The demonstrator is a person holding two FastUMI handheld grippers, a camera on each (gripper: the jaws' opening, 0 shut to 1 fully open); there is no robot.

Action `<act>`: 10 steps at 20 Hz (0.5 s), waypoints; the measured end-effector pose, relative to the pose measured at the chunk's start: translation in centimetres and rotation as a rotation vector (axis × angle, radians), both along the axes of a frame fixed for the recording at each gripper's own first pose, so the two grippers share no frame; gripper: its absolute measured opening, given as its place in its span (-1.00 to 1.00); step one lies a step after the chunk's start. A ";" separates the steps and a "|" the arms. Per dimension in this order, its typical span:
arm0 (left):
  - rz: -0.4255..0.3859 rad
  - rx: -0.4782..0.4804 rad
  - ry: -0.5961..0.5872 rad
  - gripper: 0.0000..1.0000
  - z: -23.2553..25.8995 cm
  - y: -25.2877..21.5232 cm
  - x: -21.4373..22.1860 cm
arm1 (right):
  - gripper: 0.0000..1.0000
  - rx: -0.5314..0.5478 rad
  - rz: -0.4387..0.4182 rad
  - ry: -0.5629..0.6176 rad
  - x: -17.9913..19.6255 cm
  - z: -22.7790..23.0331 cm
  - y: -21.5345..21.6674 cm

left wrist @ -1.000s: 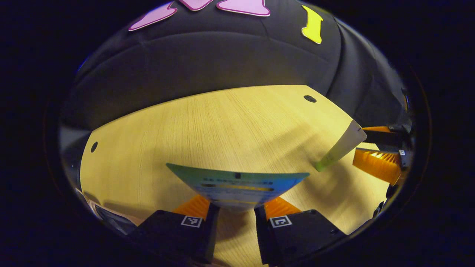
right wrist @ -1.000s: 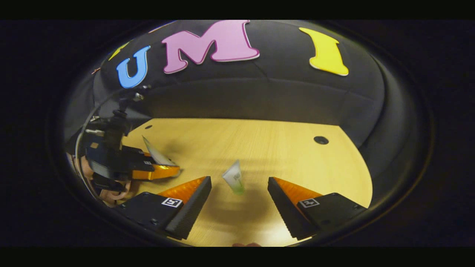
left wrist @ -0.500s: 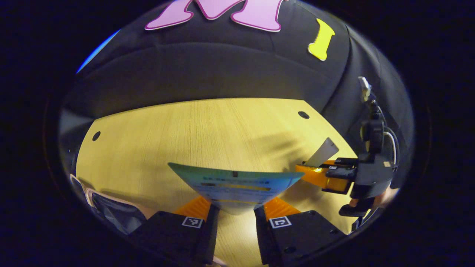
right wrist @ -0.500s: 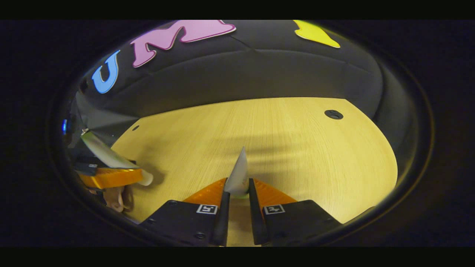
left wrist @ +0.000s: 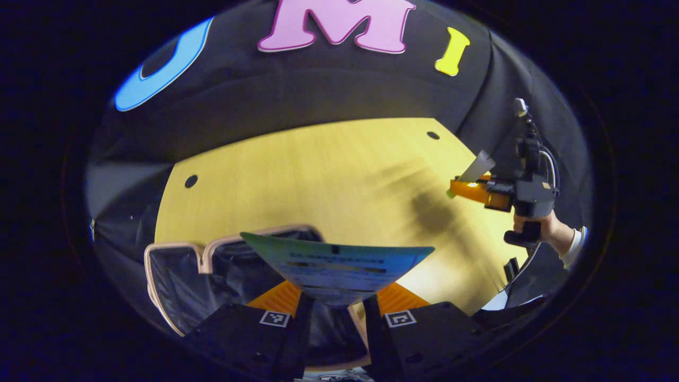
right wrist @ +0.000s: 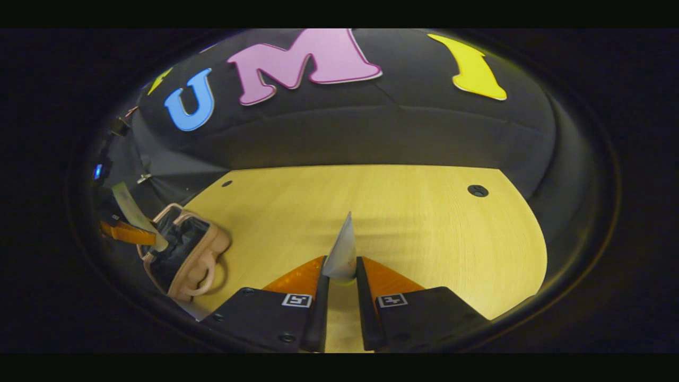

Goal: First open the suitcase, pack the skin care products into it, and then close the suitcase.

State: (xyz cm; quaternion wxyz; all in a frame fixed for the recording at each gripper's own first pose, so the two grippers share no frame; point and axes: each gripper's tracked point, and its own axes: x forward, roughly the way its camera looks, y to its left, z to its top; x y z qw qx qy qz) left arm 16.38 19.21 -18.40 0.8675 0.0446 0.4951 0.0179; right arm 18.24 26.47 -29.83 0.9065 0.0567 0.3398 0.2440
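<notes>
While one open suitcase [left wrist: 175, 265] lies below, each gripper, left gripper [left wrist: 331, 307] and right gripper [right wrist: 342, 278], clamps one tube: blue tube [left wrist: 337, 262], white tube [right wrist: 342, 249].

Blue-green tube [left wrist: 337, 262] between left tongs [left wrist: 333, 297], above open suitcase [left wrist: 180, 270].

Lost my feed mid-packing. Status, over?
Left gripper shut on blue-green tube, over open suitcase. Right gripper shut on small white tube, above table. Nothing in the way.
</notes>
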 end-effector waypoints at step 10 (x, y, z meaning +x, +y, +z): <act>0.246 0.000 0.501 0.00 -11.9 10.6 -13.7 | -0.55 0.035 0.110 -0.045 -6.7 6.1 6.5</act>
